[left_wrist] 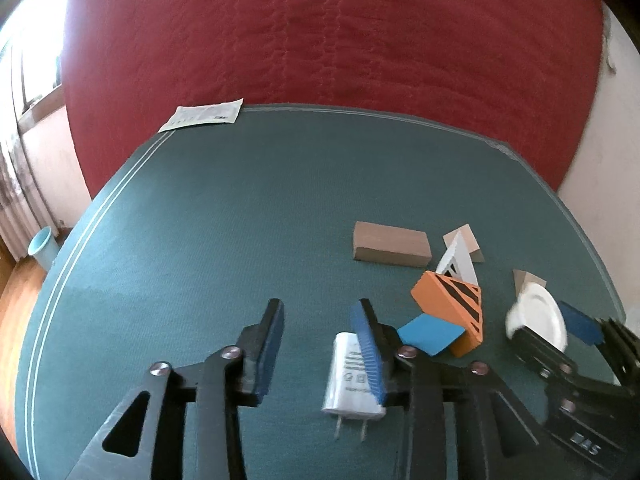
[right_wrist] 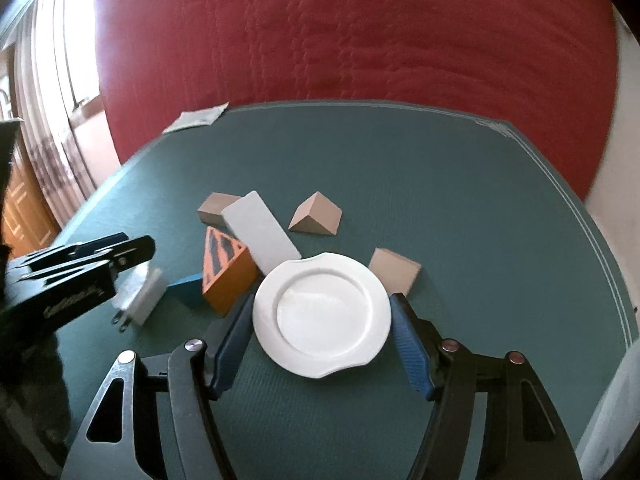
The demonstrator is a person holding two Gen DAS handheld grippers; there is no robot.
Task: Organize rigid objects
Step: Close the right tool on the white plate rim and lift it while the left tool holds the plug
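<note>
Lying between right tongs [right_wrist: 322, 344]: plate [right_wrist: 322, 314]

The tabletop [right_wrist: 460, 184] is covered in dark green cloth with pale lines along its edges. A white plate [right_wrist: 322, 314] lies near its front; just left of the plate stand an orange wedge block with black stripes [right_wrist: 224, 276], a blue block [right_wrist: 186, 288] and a white plug adapter [right_wrist: 140, 298], and a white slab [right_wrist: 260, 236] leans behind the plate. Tan wooden blocks [right_wrist: 316, 214] sit behind and right of the plate, and a printed paper sheet [right_wrist: 196, 118] lies far behind it at the far left corner.
</note>
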